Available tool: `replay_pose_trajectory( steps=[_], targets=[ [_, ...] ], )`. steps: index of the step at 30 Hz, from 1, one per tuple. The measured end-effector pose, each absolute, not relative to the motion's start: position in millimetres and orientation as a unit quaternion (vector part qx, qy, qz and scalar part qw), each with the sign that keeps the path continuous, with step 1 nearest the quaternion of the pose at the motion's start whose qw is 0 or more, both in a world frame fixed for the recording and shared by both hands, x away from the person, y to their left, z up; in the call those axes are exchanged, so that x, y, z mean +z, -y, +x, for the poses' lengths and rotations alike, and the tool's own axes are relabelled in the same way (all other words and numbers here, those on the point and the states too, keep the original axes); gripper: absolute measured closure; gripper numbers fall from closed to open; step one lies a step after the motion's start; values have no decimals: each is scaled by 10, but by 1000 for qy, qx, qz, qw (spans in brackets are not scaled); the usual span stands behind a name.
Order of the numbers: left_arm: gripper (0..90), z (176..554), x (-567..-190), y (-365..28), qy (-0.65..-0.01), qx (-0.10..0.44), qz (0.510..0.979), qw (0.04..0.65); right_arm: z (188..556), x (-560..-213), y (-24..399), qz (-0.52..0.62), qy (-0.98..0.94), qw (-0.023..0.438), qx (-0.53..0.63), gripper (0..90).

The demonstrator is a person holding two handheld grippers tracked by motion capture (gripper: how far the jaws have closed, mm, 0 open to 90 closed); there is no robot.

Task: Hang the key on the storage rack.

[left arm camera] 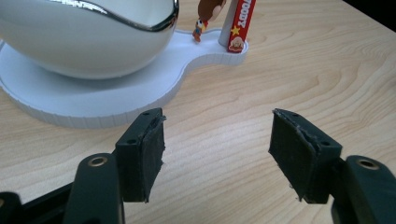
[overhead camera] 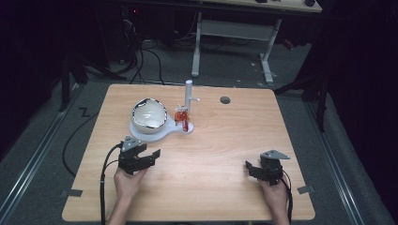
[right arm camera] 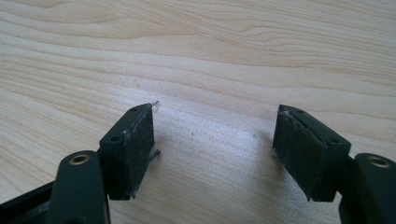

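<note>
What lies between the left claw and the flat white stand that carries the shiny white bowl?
Only bare wooden table: in the left gripper view, the open left claw sits just short of the flat white stand; nothing lies between.

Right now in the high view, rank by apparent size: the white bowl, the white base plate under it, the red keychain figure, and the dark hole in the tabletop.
1. white base plate
2. white bowl, nearly as wide as the plate's round end
3. red keychain figure
4. dark hole

The last two look close in size; the figure is taller.

bowl (left arm camera: 84,42): glossy white, chrome rim | table (left arm camera: 289,70): matt wood
</note>
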State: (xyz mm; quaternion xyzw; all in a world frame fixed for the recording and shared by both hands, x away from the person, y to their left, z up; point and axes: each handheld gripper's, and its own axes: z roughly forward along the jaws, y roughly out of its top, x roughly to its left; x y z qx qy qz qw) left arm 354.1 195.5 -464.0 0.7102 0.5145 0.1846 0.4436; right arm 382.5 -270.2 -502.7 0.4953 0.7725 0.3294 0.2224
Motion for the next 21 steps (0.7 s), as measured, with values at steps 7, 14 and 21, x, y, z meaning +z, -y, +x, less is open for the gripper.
replay_pose_trajectory(
  steps=[7,14,21],
  targets=[
    [355,3493,-4713,-1970,-518,186,713,434,3825,-5027,2702,495,-773,223,329,297],
    [349,3449,-4820,-1977,-526,189,715,420,3825,-5027,2702,495,-772,223,329,297],
    [340,3425,-4936,-1976,-530,197,723,396,3825,-5027,2702,495,-773,223,329,297]
  ],
)
